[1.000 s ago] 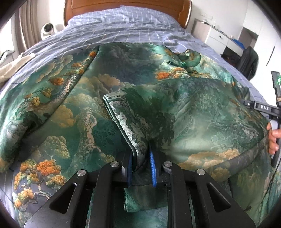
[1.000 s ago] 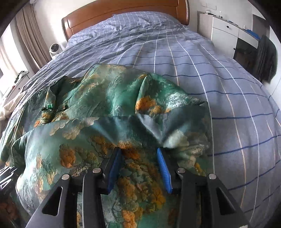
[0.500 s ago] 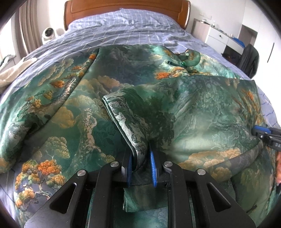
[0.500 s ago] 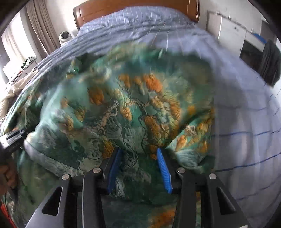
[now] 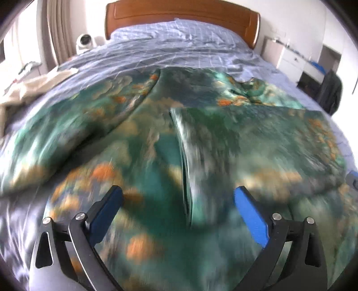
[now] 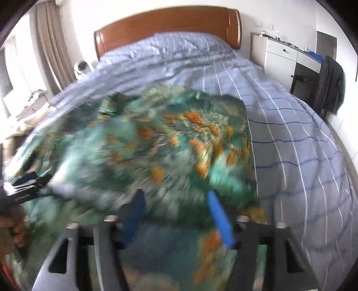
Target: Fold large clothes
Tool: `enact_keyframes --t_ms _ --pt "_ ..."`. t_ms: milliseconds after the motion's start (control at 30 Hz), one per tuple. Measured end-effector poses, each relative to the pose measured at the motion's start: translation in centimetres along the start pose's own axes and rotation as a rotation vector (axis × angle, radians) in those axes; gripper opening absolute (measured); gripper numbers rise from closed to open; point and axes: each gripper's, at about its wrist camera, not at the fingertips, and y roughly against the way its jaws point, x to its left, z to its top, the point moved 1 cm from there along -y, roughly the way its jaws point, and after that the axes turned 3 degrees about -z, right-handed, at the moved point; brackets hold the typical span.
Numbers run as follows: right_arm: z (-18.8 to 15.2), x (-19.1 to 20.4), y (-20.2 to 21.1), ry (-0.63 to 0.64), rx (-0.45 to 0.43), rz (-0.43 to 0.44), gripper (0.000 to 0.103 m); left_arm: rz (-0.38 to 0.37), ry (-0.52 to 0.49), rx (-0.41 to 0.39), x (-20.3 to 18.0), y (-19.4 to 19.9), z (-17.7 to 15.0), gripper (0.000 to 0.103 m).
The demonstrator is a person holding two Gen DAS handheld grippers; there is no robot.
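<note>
Bed (image 5: 179,53) with pale blue checked cover and brown wooden headboard (image 5: 181,13) takes up most of both views. White round fan-like device (image 5: 85,41) sits off the bed's left side near beige curtains (image 5: 56,33); cream cloth (image 5: 33,87) is bunched on the left edge. White drawer cabinet (image 6: 282,58) stands on the right, dark garment (image 6: 331,87) hanging beside it. Nothing lies on top of the garment; both views are motion-blurred.

Green satin garment with orange and cream landscape print (image 5: 138,138) lies spread on the bed's near half, touching the cover. Its right part is folded over; folded edge (image 5: 183,161) runs from near the fingers toward the headboard, slightly tilted left. Collar area (image 5: 252,89) sits at the far right, pointing at the headboard, so the long axis runs roughly foot to head.

Left gripper (image 5: 179,201) fingers stand wide apart, having just been opening; the fold edge lies between them, unclamped. Right gripper (image 6: 176,210) fingers are apart too, also just been opening, fabric below and between them but not pinched. Person's hand (image 6: 15,228) holding the left gripper shows at the right view's left edge
</note>
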Motion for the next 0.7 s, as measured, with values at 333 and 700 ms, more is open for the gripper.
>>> enact_keyframes --t_ms 333,700 --pt "-10.7 3.6 9.4 -0.032 -0.048 0.001 0.067 0.018 0.009 -0.018 3.2 8.6 -8.3 0.100" --pt "-14.7 7.1 10.5 -0.022 0.020 0.032 0.068 0.018 0.079 -0.025 5.5 10.9 -9.7 0.100"
